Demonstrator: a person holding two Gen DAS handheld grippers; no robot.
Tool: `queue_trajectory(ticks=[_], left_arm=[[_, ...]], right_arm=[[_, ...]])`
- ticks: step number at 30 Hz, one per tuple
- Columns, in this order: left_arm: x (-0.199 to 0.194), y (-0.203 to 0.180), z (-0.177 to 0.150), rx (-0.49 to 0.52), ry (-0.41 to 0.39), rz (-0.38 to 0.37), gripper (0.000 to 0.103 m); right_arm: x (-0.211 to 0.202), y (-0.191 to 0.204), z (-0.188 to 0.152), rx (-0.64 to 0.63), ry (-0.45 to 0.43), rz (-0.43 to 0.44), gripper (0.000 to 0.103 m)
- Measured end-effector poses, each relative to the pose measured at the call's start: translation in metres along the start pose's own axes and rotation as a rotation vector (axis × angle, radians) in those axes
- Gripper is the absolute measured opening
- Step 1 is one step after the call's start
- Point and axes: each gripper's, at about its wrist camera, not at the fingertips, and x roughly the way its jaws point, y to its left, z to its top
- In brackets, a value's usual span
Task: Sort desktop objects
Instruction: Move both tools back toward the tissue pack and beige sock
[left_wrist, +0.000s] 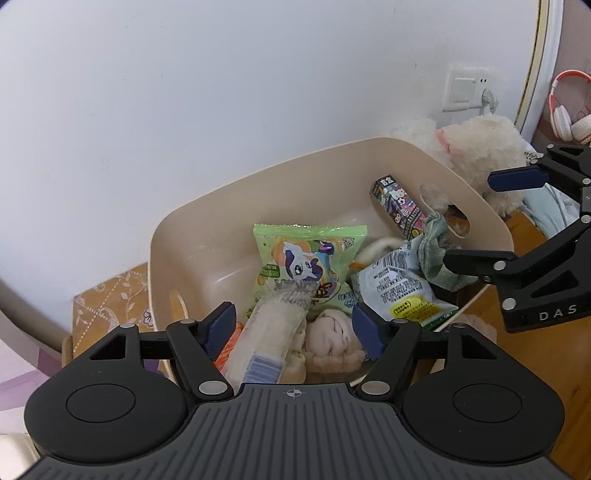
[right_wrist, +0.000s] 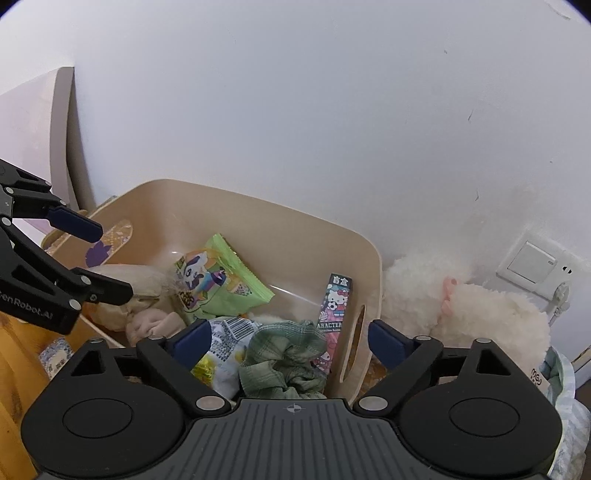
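Both grippers, left (left_wrist: 293, 326) and right (right_wrist: 290, 341), hang wide apart over the tub (left_wrist: 258, 177), gripping nothing. Green packet (left_wrist: 308, 266) lies mid-tub; the cloth (right_wrist: 286, 354) sits by the right wall, its lower part cut off by the right gripper.

Snack packet (left_wrist: 309, 264) lies in bin (left_wrist: 207, 236), plush toy (left_wrist: 484, 155) apparently just behind.

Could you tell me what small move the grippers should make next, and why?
Probably lift both away from the bin. The left gripper and right gripper are open and hold nothing, and the green snack bag, the Hello Kitty box and the green cloth already lie inside.
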Motion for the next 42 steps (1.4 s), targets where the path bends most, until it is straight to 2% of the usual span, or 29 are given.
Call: queue_trajectory(ticks=[1, 9, 18, 22, 30, 36, 42], left_arm=[[-0.003, 0.001, -0.001, 0.002, -0.010, -0.002, 0.071], [-0.031, 0.016, -0.017, -0.004, -0.046, -0.006, 0.071], [-0.057, 0.022, -0.054, -0.012, -0.024, -0.013, 0.071], [-0.055, 0.019, -0.074, -0.024, 0.017, -0.010, 0.072], [-0.037, 0.017, -0.107, -0.087, 0.088, 0.047, 0.075], [-0.017, 0.013, -0.121, -0.120, 0.132, 0.089, 0.075], [-0.001, 0.017, -0.125, -0.189, 0.156, 0.088, 0.075]], right_arm=[[-0.004, 0.000, -0.002, -0.002, -0.009, 0.001, 0.103], [-0.026, -0.009, -0.021, 0.032, -0.035, 0.004, 0.103], [-0.035, -0.011, -0.057, 0.060, 0.015, 0.014, 0.103], [-0.032, -0.007, -0.074, 0.058, 0.064, 0.036, 0.103], [-0.023, 0.006, -0.095, 0.022, 0.135, 0.054, 0.103], [-0.009, 0.014, -0.103, 0.028, 0.171, 0.069, 0.103], [0.002, 0.018, -0.103, 0.053, 0.180, 0.107, 0.103]])
